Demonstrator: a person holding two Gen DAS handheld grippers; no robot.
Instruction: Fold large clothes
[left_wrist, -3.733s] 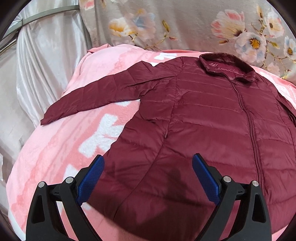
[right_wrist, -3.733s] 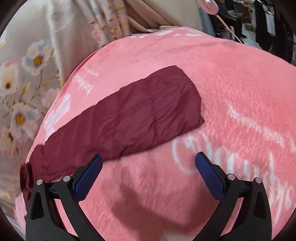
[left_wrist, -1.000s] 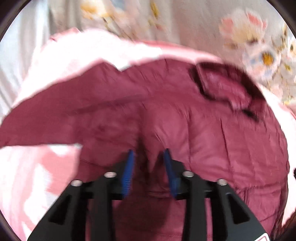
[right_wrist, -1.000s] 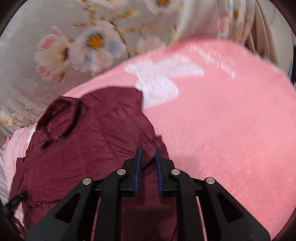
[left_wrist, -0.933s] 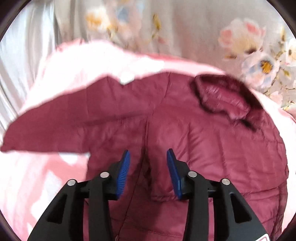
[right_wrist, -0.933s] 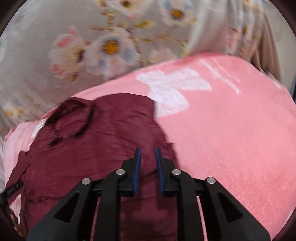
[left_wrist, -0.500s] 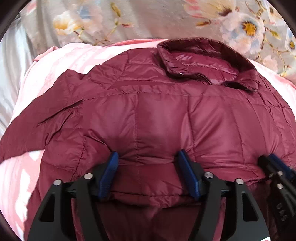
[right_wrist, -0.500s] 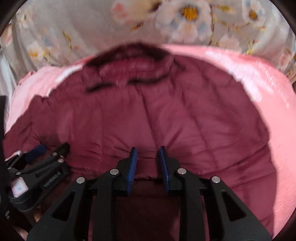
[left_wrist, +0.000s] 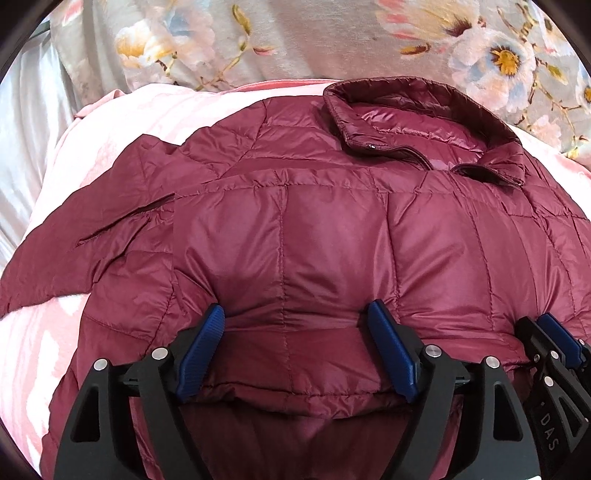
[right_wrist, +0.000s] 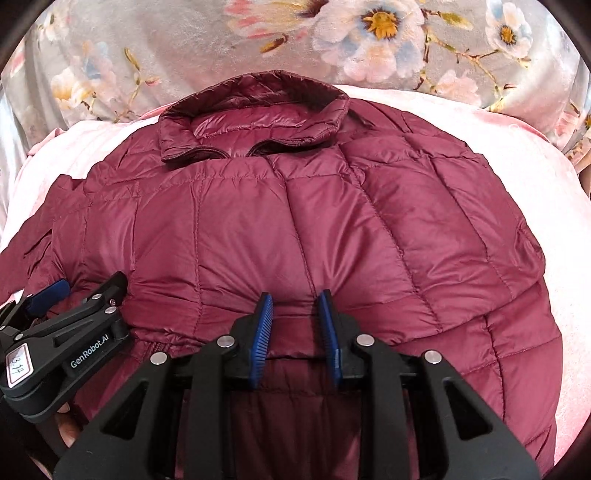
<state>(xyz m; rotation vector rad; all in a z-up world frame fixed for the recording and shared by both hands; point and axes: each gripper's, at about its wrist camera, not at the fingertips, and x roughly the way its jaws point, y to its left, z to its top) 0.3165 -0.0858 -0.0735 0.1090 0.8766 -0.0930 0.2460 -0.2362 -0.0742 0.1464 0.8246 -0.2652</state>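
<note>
A maroon quilted puffer jacket (left_wrist: 332, 236) lies spread on a pink fleece blanket (left_wrist: 48, 332) with paler, whitish patches. Its lower part is doubled up over the chest, so a thick, rounded fold edge runs across the near side of both views. The shell is a smooth, faintly glossy fabric stitched into puffy rectangular panels, with shallow seams between them that pucker near the fold. At the far end the stand-up collar (left_wrist: 424, 110) lies open, showing a shinier lining and a dark zipper line along its edge. One sleeve (left_wrist: 85, 240) angles off to the left in the left wrist view, flatter than the body and creased where it meets the shoulder. Behind the blanket hangs a grey cloth with large pale flowers (right_wrist: 369, 29), soft and slightly wrinkled.

The left gripper (left_wrist: 295, 332) rests at the fold edge. Its jaws have just been opening and now stand wide, the ribbed blue pads (left_wrist: 201, 350) set apart on either side of a puffed panel without pinching it. The right gripper (right_wrist: 295, 317) sits further along the same fold edge. Its jaws have just been opening a little and stand narrowly apart, the blue pads (right_wrist: 262, 332) flanking a small ridge of fabric; whether they still press on it I cannot tell. Both grippers have matte black, angular bodies with silver rivets, and the left one carries white lettering and a small label.
</note>
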